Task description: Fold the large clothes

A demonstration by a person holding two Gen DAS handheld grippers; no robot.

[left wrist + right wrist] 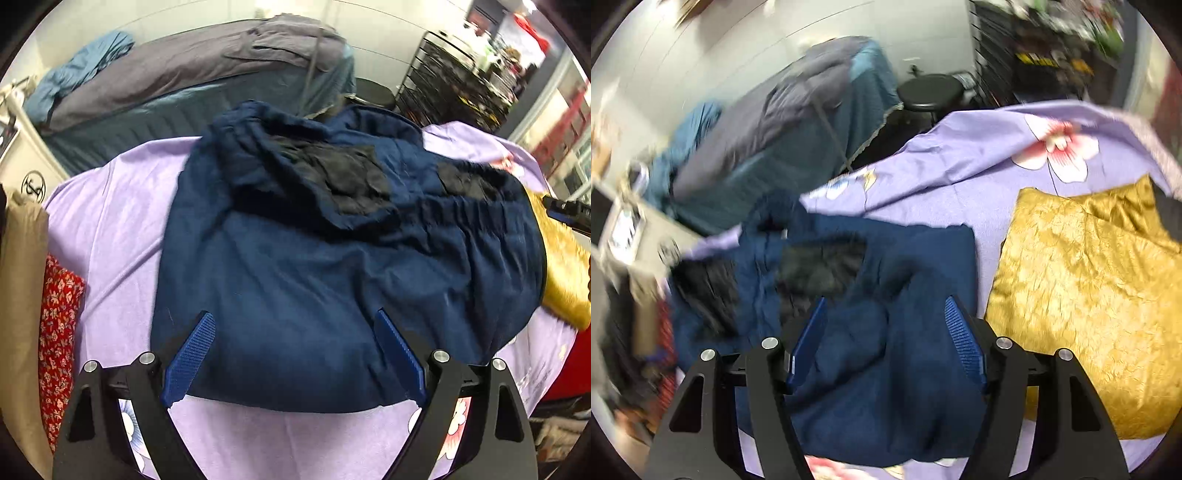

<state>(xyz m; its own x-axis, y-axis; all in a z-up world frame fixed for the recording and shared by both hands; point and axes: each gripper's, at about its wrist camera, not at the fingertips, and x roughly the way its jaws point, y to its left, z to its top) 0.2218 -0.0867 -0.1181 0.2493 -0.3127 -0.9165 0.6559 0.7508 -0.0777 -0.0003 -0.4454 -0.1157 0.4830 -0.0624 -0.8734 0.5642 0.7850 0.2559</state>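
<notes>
A navy blue garment (295,266) lies crumpled on the lilac floral sheet (110,229), with black pocket linings (343,177) and a gathered elastic waistband (461,214) showing. My left gripper (293,315) hovers over its near edge, jaws wide apart, nothing between the blue pads (192,354). In the right wrist view the same navy garment (923,258) lies below my right gripper (886,301), which stands open above the cloth and grips nothing. A tip of the right gripper (565,212) shows at the left wrist view's right edge.
A golden crinkled fabric (1082,302) lies right of the garment on the sheet (960,147). Red floral cloth (59,332) and tan fabric (22,295) sit at the left. Behind stand a bed covered in grey and teal (192,74), a black stool (929,92) and dark shelving (454,81).
</notes>
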